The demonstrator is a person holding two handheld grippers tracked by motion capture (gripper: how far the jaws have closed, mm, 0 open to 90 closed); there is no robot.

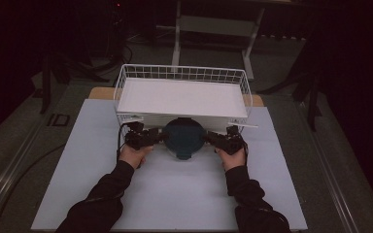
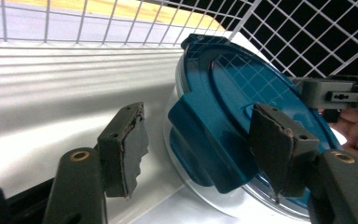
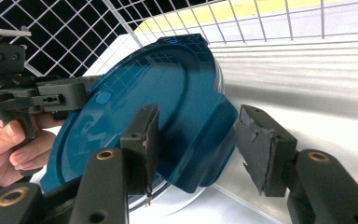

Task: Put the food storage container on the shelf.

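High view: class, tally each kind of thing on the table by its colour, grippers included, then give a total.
Black grippers: 2, left gripper and right gripper
Teal round lidded container: 1
White wire basket: 1
White tray in the basket: 1
Total: 5

we saw the teal lid (image 2: 242, 116) cut off at the frame's bottom edge, its container hidden beneath the lid.

wire basket (image 1: 182, 73) blocks fwd, blue lid (image 1: 183, 137) btwn both grippers, open mat (image 1: 175, 189) near side
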